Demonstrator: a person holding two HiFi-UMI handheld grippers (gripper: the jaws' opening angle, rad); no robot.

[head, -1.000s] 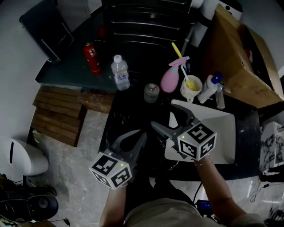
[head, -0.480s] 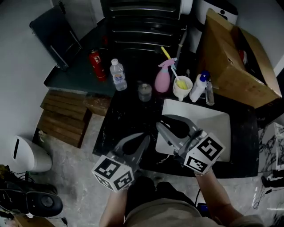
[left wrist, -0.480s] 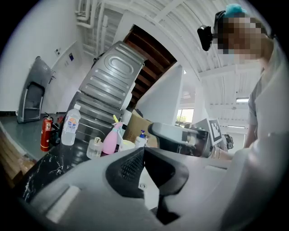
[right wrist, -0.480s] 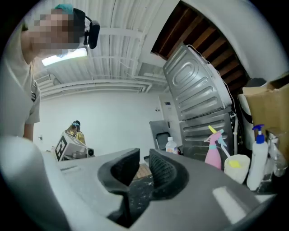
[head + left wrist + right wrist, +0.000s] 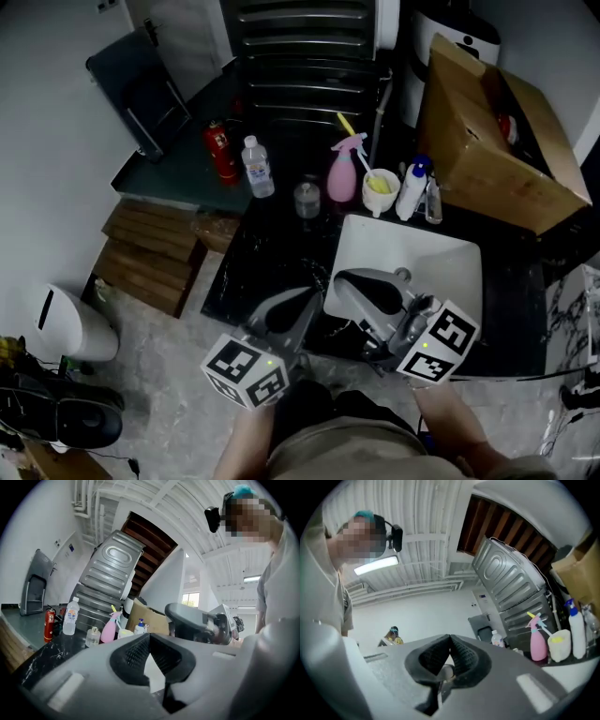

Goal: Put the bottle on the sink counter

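head view, bottle: the clear water bottle (image 5: 258, 167) stands upright at the far left of the dark worktop (image 5: 272, 246), just beside a red extinguisher (image 5: 220, 150). i take it for the task's bottle, though a pink spray bottle (image 5: 342, 173) stands nearer the sink (image 5: 427, 251).
head view, tongs: the left tongs (image 5: 298, 302) and right tongs (image 5: 349, 278) both hang low at the near edge, well apart from the bottle.
head view, change: a second ago the right tongs gaped wide; now they are closing down to a clench. the row of bottles also sits farther up the picture than it did.
left gripper view: the left tongs (image 5: 149, 635) are clenched, pads meeting, nothing between them. the bottle (image 5: 70, 616) shows far off to the left.
right gripper view: the right tongs (image 5: 450, 639) have their pads together and hold nothing. the bottle (image 5: 497, 638) is small in the distance.
meaning for the task: no grasp has begun and the bottle is untouched. whichever tongs go for it must likely reopen and reach across the worktop first.
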